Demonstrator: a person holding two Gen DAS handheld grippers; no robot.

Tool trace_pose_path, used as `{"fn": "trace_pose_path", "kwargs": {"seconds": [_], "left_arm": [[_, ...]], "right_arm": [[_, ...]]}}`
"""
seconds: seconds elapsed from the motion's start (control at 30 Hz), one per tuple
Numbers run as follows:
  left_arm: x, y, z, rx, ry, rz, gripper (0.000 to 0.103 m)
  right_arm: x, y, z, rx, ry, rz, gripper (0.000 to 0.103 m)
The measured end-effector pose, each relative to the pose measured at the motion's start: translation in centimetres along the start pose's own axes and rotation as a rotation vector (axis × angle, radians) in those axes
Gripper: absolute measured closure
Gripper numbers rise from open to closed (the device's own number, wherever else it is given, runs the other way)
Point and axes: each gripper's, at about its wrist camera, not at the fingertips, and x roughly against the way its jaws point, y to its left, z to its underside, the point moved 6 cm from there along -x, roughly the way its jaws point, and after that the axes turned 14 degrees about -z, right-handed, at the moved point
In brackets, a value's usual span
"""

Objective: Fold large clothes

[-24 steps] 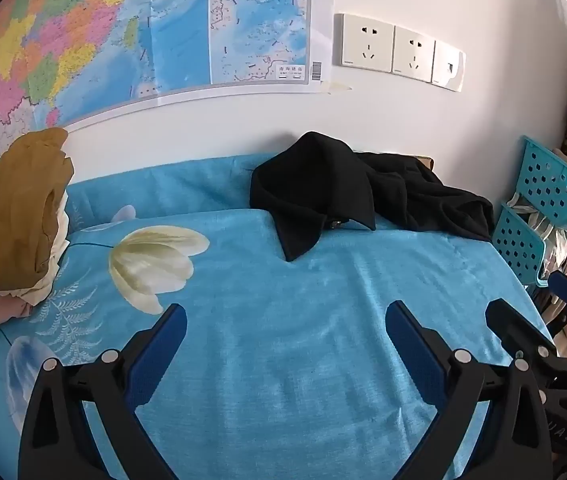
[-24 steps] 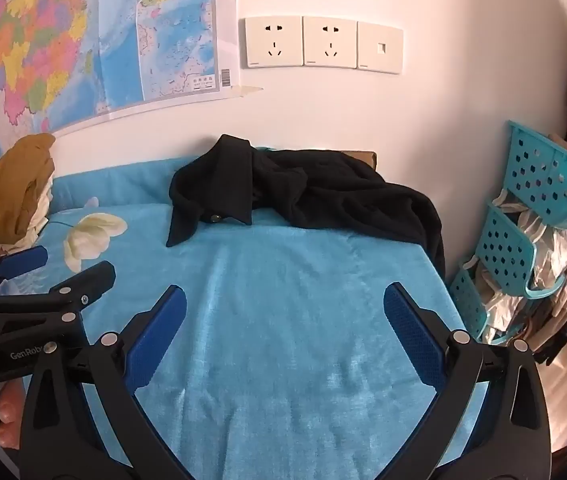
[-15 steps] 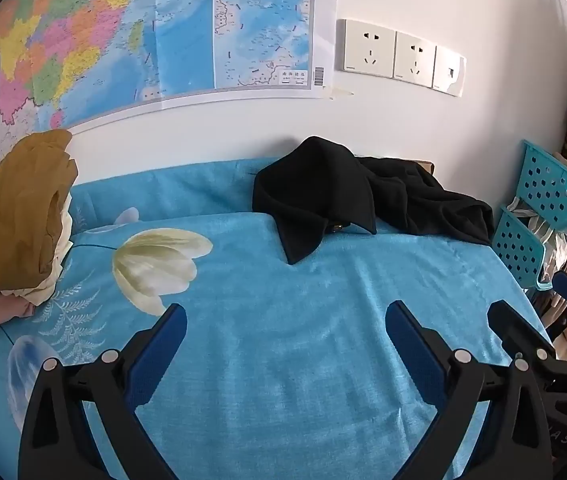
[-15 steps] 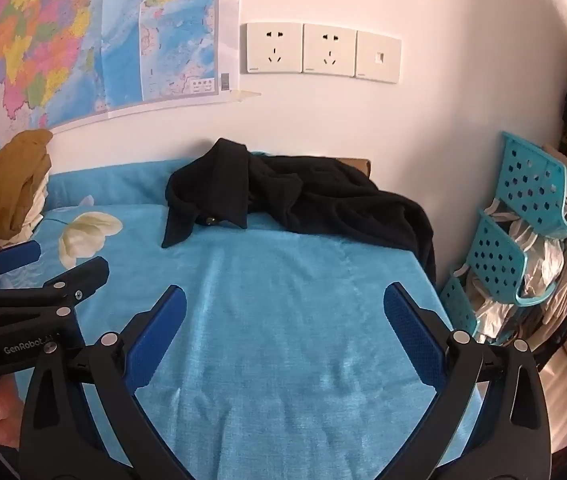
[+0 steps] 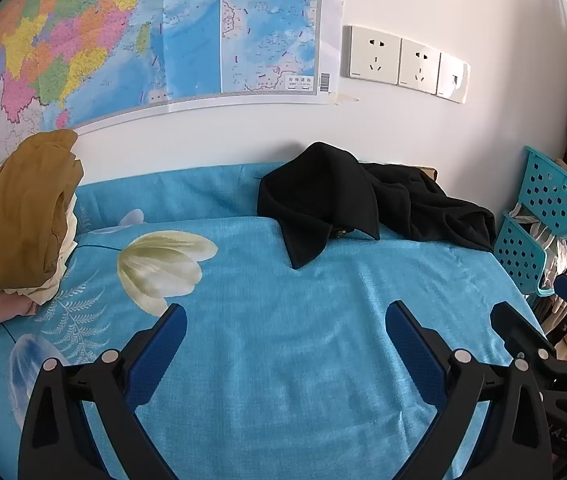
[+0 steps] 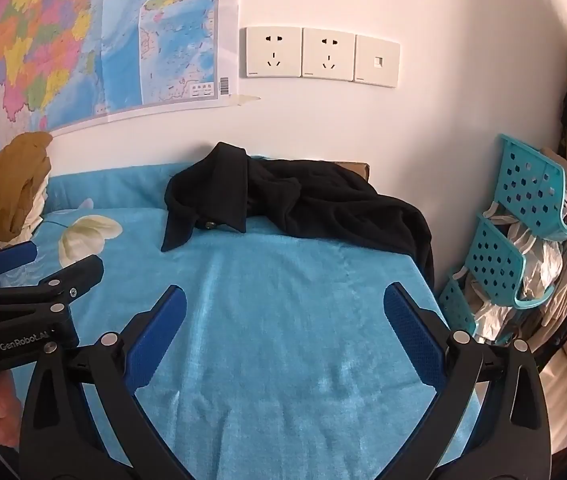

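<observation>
The wall map [image 5: 131,36] is cut off by the top and left edges in both views, and its small print is too fine to read. The black coat [image 6: 303,204] lies bunched, so its sleeves and overall shape cannot be made out; its far end drops out of sight over the bed's [image 6: 283,320] right edge. The stacked clothes [image 5: 15,220] run past the left border. In the right wrist view only fingertips [image 6: 1,408] of the person show beneath the left hand-held gripper [image 6: 47,264]. What fills the teal baskets [image 6: 531,188] is unclear.
</observation>
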Motion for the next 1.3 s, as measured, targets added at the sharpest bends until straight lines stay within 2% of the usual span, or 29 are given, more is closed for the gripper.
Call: {"fn": "trace_pose_path", "kwargs": {"seconds": [1.3], "left_arm": [[-0.03, -0.21, -0.01, 0.006, -0.012, -0.001, 0.006]], "right_arm": [[-0.17, -0.22, -0.11, -0.021, -0.001, -0.023, 0.005]]}}
